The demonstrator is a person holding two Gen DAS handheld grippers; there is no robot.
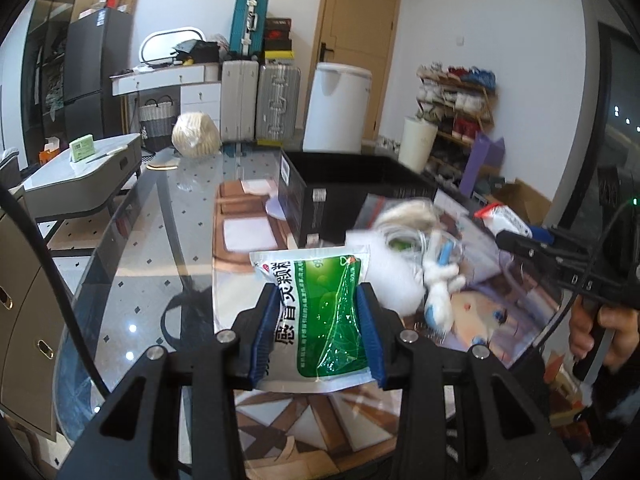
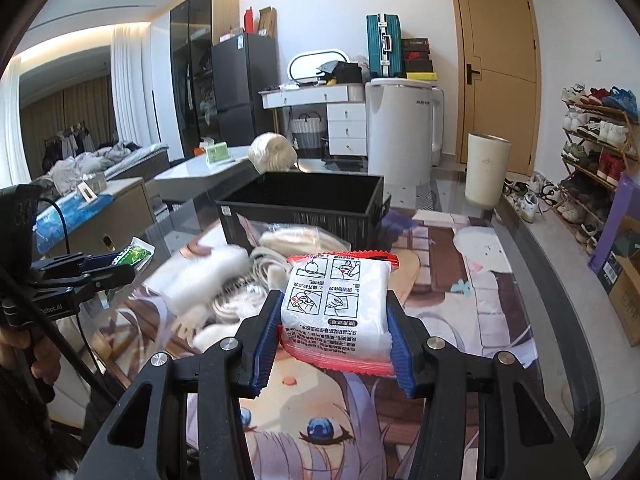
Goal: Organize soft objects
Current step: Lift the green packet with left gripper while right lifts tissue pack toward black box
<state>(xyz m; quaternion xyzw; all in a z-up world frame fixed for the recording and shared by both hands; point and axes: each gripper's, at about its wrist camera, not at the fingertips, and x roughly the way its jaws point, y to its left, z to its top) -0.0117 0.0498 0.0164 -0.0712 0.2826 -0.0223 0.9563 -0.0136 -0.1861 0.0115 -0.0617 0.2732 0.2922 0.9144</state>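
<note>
Glass tabletop (image 1: 132, 264) with a printed cartoon mat (image 2: 460, 280) is lying under both tools, in a cluttered room with suitcases, a wooden door and a shoe rack at the back.

The left gripper (image 1: 316, 292) is clamping a green-and-white sachet (image 1: 320, 316) between its blue pads, the jaws standing narrow and pressing on both side edges of the packet, which is sticking out forward beyond the fingertips. Just ahead and to the right of this tool, a heap of soft things (image 1: 416, 256) is lying on the mat: white fluffy pieces, a coiled cord and a small plush figure, all rather blurred. Farther ahead is sitting an open black box (image 1: 344, 188).

The right gripper (image 2: 334, 304) is squeezing a white packet with red edges (image 2: 340, 304) between its pads, the jaws partly closed on its sides. The heap (image 2: 224, 280) is lying ahead and to the left of this tool, and the black box (image 2: 304, 208) is standing straight ahead, beyond the packet. At the far left of this tool, the other gripper is showing with the sachet's green end poking out.
</note>
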